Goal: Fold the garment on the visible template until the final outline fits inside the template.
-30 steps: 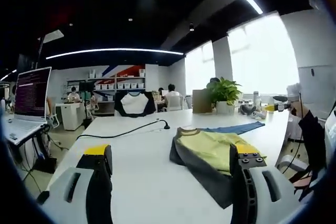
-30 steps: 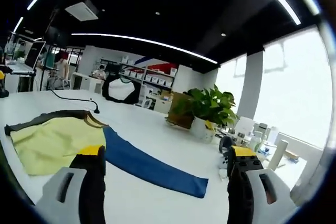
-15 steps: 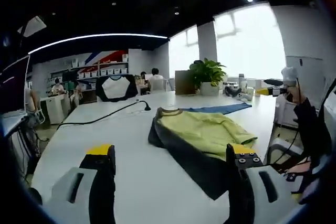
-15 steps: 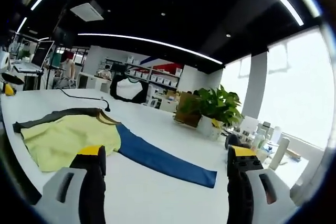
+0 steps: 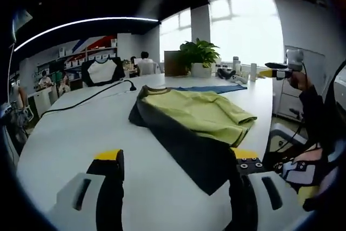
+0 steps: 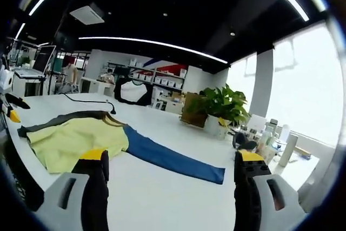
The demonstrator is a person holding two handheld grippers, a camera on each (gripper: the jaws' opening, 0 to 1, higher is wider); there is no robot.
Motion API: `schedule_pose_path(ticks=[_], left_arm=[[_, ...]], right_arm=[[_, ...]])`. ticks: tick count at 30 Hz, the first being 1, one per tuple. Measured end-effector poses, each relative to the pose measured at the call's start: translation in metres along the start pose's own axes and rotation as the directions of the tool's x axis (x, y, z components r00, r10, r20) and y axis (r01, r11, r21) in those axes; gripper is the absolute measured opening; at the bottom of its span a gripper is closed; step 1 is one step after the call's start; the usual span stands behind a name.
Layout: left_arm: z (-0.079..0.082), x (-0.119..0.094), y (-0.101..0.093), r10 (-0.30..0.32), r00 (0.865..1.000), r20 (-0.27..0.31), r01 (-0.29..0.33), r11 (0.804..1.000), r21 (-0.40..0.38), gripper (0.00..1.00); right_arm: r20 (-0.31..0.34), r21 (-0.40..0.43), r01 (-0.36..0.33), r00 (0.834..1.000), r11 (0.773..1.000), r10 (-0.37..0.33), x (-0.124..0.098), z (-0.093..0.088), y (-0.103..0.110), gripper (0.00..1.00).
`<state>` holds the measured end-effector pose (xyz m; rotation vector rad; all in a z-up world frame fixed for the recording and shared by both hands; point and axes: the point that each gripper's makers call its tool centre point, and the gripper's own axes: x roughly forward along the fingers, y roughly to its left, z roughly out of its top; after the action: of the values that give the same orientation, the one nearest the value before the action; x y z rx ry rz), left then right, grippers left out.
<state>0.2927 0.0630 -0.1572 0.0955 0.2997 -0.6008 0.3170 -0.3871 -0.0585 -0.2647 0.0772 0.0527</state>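
A yellow-green garment with dark grey edging lies spread on the white table, its dark hem reaching the near edge. A blue template sheet sticks out from under its far side. My left gripper is open, hovering just short of the dark hem and holding nothing. In the right gripper view the garment lies to the left and the blue template runs out to the right. My right gripper is open above the table, empty. The right gripper also appears at the far right, in a person's hand.
A potted plant stands at the table's far end, with bottles beside it. A black cable runs across the table behind the garment. A dark sleeve sits at the right. Shelves and seated people fill the background.
The left gripper view has swung and come closer to the garment, which now looks larger and more central. The right gripper view has shifted slightly. Both grippers stay open.
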Motion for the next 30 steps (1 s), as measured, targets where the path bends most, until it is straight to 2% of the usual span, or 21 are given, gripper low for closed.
schedule_pose_path(ticks=[5,9,13,27,30], left_arm=[[-0.009,0.012,-0.009,-0.045,0.999,0.0,0.045,0.999,0.022,0.72],[-0.011,0.016,-0.018,-0.085,0.996,0.008,0.084,0.996,0.028,0.64],[-0.015,0.019,-0.026,-0.117,0.993,0.001,0.117,0.993,0.021,0.56],[-0.023,0.022,-0.034,-0.141,0.99,-0.018,0.141,0.99,-0.01,0.47],[-0.023,0.023,-0.033,-0.136,0.991,-0.015,0.136,0.991,0.008,0.43]], right_arm=[[-0.013,0.028,0.013,1.0,1.0,-0.013,-0.005,-0.005,-0.007,0.99],[-0.001,0.046,0.078,0.997,0.996,-0.078,-0.013,-0.003,-0.025,0.99],[0.0,0.052,0.098,0.995,0.994,-0.098,-0.019,-0.003,-0.032,0.98],[-0.02,0.069,0.126,0.992,0.99,-0.125,-0.025,-0.01,-0.042,0.97],[-0.026,0.088,0.131,0.991,0.987,-0.129,-0.024,-0.011,-0.042,0.99]])
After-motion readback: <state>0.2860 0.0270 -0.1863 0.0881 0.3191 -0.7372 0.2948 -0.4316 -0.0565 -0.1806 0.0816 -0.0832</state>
